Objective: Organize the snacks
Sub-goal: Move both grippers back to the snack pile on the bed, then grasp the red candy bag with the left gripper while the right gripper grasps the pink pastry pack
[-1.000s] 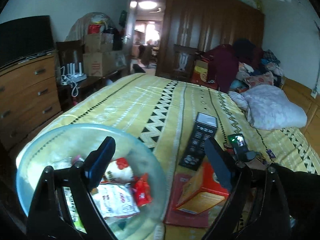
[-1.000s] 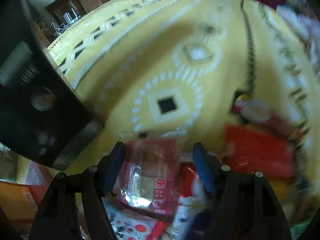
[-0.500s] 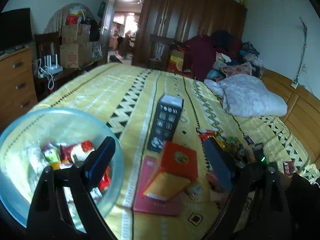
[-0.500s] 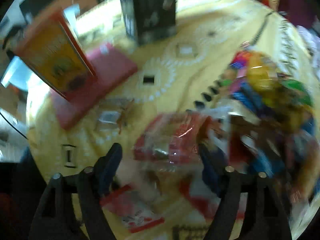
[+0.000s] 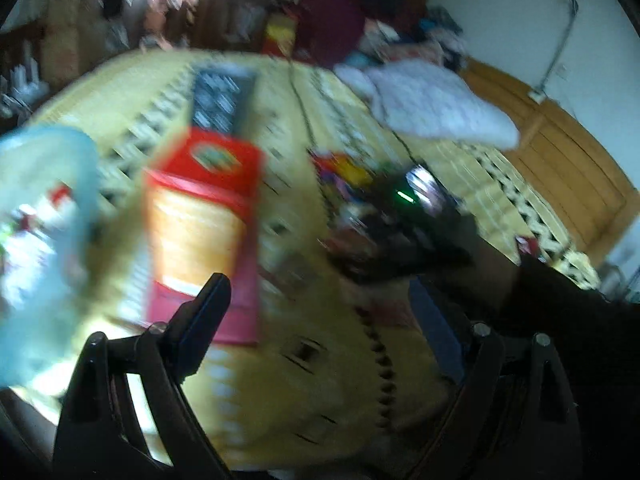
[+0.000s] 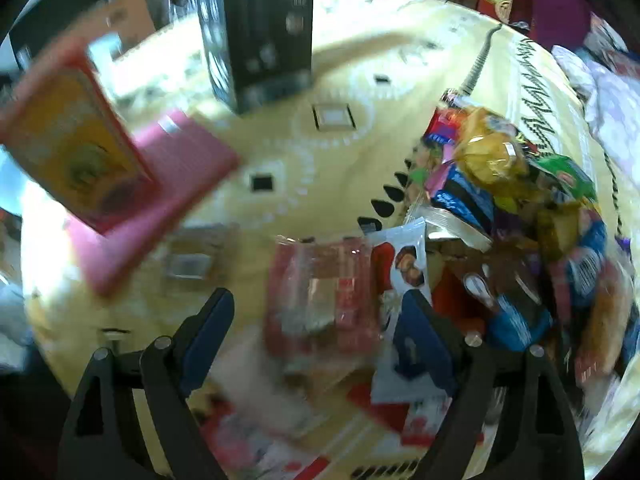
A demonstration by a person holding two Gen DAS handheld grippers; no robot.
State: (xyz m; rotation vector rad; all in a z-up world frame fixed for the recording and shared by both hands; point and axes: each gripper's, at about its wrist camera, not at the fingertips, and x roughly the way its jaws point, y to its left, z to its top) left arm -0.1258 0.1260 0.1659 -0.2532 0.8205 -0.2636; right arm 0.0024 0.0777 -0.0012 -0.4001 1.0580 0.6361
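Item one, my right gripper (image 6: 320, 320): jaws spread wide, having just been opening, tilted down over the yellow patterned bedspread (image 6: 352, 80); a red clear-windowed snack packet (image 6: 320, 292) lies blurred between the blue pads (image 6: 416, 344), and I see neither pad pressing on it, so I count it released. Item two, a white snack packet with a cartoon figure (image 6: 404, 268), just beside the red one and partly behind the right-hand finger. Item three, the heap of mixed snack packets (image 6: 512, 200), yellow, blue, green and purple wrappers piled on the bedspread to the right of the gripper. Item four, an orange-and-red box (image 6: 68, 152), standing on a pink flat lid or tray (image 6: 168, 184), left of centre. Item five, a tall black box (image 6: 260, 28) behind it, upright. Item six, my left gripper (image 5: 320, 312): jaws wide apart, nothing between them, above bare bedspread; the view is heavily smeared. Item seven, from that same view, a pale blue translucent bowl (image 5: 80, 168) at the left edge with packets inside, details too blurred to tell. Item eight, a white pillow (image 5: 432, 104) far up the bed.
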